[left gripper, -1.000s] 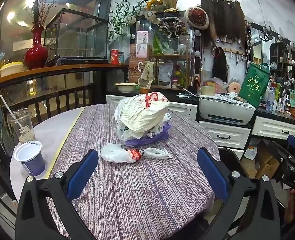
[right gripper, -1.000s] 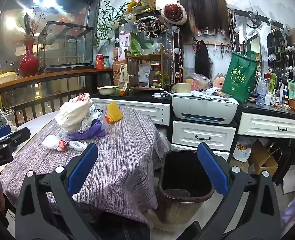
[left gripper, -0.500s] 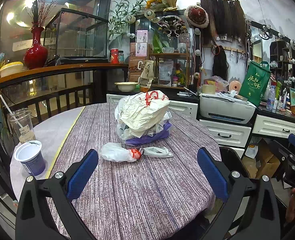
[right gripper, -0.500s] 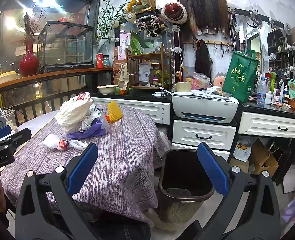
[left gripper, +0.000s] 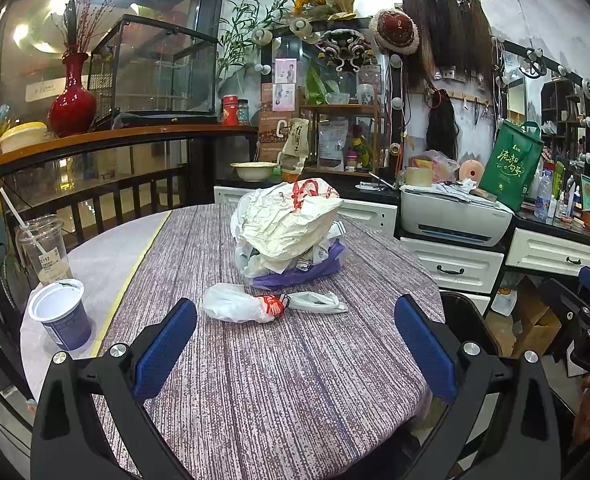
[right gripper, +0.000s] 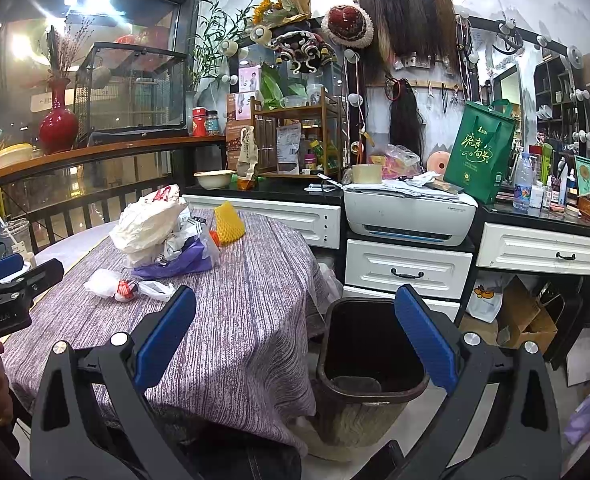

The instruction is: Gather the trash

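A heap of crumpled white paper and plastic bags (left gripper: 291, 228) sits mid-table on the purple striped cloth (left gripper: 295, 380); it also shows in the right wrist view (right gripper: 159, 232). A small knotted white bag with red print (left gripper: 255, 306) lies in front of it, and in the right wrist view (right gripper: 123, 286). A yellow foam net (right gripper: 227, 224) lies behind the heap. My left gripper (left gripper: 295, 344) is open and empty, just short of the small bag. My right gripper (right gripper: 295, 340) is open and empty, over the dark trash bin (right gripper: 369, 364) beside the table.
An empty blue-and-white paper cup (left gripper: 61, 314) and a clear drink cup with a straw (left gripper: 43, 248) stand at the table's left edge. White drawers (right gripper: 407, 270) with a printer (right gripper: 409, 212) stand behind the bin. Cardboard boxes (right gripper: 527, 316) lie on the floor at right.
Both grippers have barely shifted; the left one has crept slightly forward towards the small bag. Nothing was taken hold of or let go.
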`<state>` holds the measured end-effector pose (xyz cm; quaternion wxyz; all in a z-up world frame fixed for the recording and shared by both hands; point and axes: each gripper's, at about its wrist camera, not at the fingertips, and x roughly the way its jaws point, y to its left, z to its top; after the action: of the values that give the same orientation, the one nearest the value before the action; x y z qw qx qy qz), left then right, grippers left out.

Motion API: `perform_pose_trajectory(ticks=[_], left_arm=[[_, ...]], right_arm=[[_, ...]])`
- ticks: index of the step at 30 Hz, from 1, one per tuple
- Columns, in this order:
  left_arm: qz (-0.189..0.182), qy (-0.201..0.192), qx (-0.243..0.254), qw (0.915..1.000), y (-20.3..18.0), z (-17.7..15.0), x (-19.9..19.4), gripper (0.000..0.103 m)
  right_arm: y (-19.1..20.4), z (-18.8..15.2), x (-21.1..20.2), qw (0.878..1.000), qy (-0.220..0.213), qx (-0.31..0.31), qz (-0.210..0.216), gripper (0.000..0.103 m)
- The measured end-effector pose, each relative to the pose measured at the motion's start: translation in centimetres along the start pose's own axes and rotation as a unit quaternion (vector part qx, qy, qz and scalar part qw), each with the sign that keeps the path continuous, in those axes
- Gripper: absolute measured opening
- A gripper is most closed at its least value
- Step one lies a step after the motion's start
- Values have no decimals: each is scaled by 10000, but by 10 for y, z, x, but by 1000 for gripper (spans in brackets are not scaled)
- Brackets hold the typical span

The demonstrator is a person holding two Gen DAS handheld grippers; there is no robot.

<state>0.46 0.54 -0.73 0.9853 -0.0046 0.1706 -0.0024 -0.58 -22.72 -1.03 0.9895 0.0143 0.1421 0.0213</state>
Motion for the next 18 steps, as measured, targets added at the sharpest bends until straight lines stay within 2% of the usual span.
perform_pose_trajectory(ticks=[18], left_arm=[[6, 48, 16, 10000, 1, -4, 2, 98]], right_arm=[[2, 1, 1, 10000, 27, 46, 3, 98]])
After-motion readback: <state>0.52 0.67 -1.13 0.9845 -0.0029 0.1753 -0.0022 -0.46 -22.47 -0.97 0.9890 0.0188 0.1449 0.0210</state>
